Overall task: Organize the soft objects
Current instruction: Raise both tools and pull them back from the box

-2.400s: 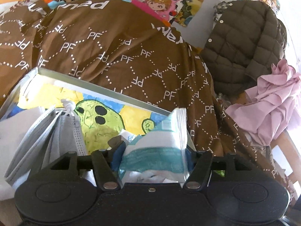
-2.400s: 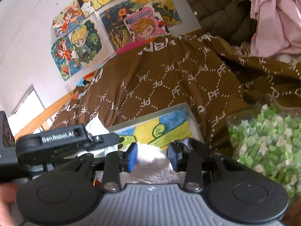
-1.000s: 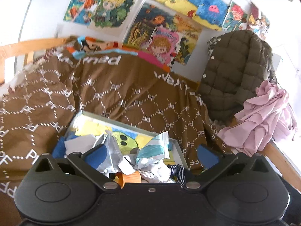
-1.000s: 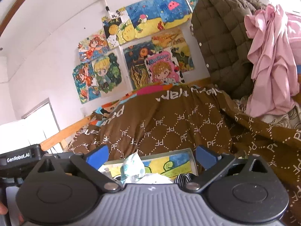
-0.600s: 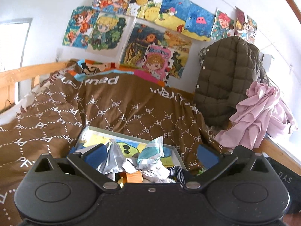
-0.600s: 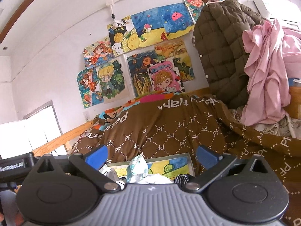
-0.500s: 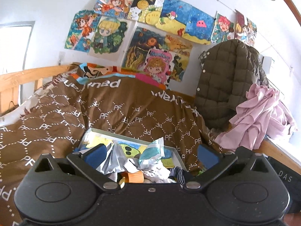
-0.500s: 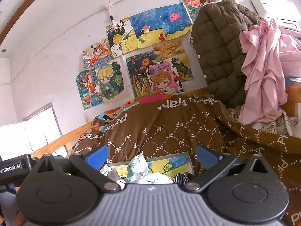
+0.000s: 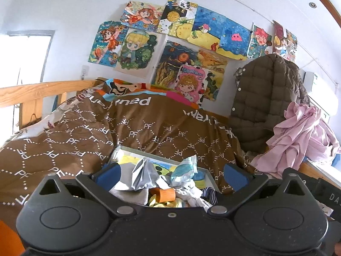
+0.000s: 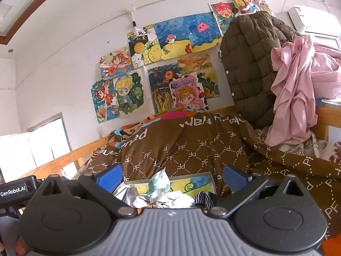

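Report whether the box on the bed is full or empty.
Full. The box on the brown quilt is heaped above its rim with soft things: a teal packet, grey masks and a striped cloth.

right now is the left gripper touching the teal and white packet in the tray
Apart. The left wrist view shows the left gripper with jaws spread wide, and the teal and white plastic packet standing free between them, clear of both blue pads.
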A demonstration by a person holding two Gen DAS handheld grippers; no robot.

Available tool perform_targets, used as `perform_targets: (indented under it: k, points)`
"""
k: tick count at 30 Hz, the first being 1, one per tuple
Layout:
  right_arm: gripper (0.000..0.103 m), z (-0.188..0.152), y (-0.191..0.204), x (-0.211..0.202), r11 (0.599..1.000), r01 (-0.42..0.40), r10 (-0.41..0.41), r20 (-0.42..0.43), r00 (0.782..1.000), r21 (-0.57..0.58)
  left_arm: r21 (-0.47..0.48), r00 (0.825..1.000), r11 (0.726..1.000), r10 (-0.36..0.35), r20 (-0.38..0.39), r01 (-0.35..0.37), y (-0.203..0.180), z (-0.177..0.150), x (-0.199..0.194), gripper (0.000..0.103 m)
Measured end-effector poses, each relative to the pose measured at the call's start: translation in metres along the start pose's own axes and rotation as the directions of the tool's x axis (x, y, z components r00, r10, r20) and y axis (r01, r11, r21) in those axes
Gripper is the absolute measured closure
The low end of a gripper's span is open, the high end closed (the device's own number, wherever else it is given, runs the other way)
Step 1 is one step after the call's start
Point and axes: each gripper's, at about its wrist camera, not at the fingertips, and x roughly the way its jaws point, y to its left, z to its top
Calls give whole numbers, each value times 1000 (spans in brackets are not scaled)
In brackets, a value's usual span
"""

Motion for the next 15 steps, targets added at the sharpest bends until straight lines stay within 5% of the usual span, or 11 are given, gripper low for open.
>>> perform_targets:
  k: [15]
  points:
    - [0,-19,9,-24,1000,19,-19,-58,998,-8,49,999,999,16,31,-17,1,-18,-28,1]
